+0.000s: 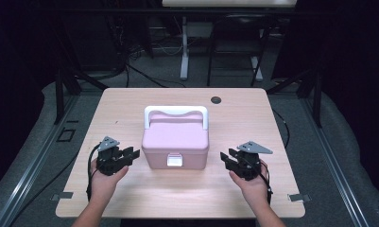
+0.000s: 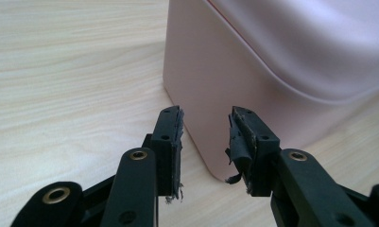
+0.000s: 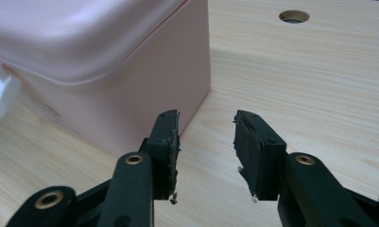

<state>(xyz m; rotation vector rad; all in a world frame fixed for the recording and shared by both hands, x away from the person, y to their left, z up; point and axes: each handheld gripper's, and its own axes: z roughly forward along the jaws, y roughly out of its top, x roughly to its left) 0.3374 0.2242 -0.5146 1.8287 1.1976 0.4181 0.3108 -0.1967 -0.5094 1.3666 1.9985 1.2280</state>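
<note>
Pink box (image 2: 272, 56) — cropped at edges

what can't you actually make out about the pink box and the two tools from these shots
- Inside of the pink box: hidden by its closed lid, all views.
- White latch: high view too small to tell whether it is fastened; right gripper view cuts it at the left edge.
- Left tool and right tool: jaws apart, nothing between them.
- Back of the box: hidden behind the white handle and lid, high view.
</note>
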